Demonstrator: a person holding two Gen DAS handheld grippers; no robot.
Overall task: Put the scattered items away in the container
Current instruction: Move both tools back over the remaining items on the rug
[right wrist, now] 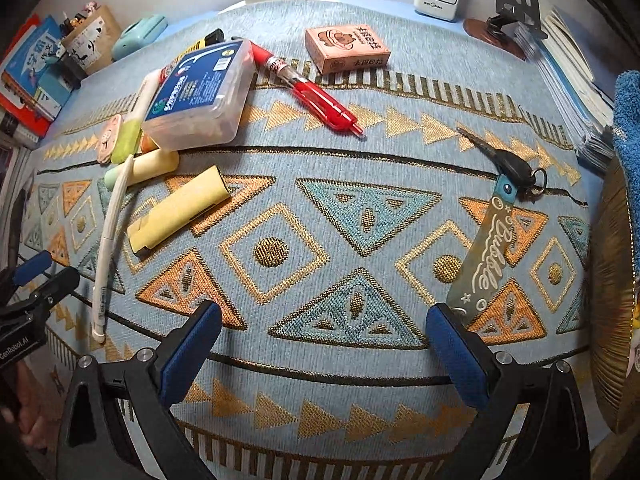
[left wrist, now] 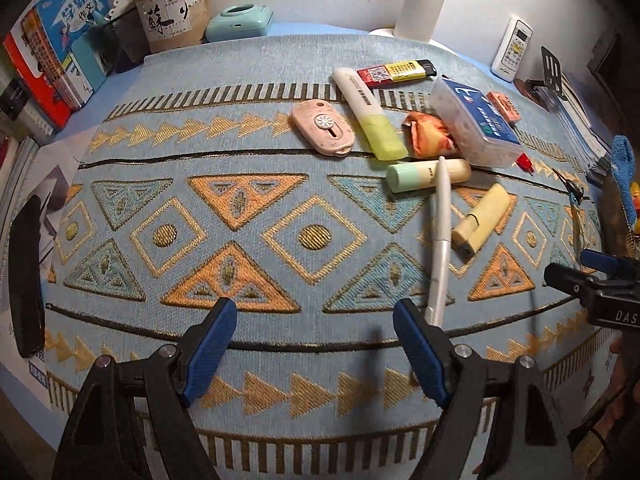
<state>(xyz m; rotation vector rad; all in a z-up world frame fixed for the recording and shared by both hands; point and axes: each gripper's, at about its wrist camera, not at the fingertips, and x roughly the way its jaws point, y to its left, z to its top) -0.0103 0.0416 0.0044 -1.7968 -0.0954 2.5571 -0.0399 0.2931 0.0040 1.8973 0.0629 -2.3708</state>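
Clutter lies untouched on the cloth (right wrist: 320, 168): white pen (left wrist: 439, 236) just ahead of the left gripper (left wrist: 314, 346), keyring (right wrist: 496, 224) by the right gripper (right wrist: 324, 350). Both jaws gape wide, empty (basket (right wrist: 612, 300) at right). Pinch the pen mid-barrel, squarely.
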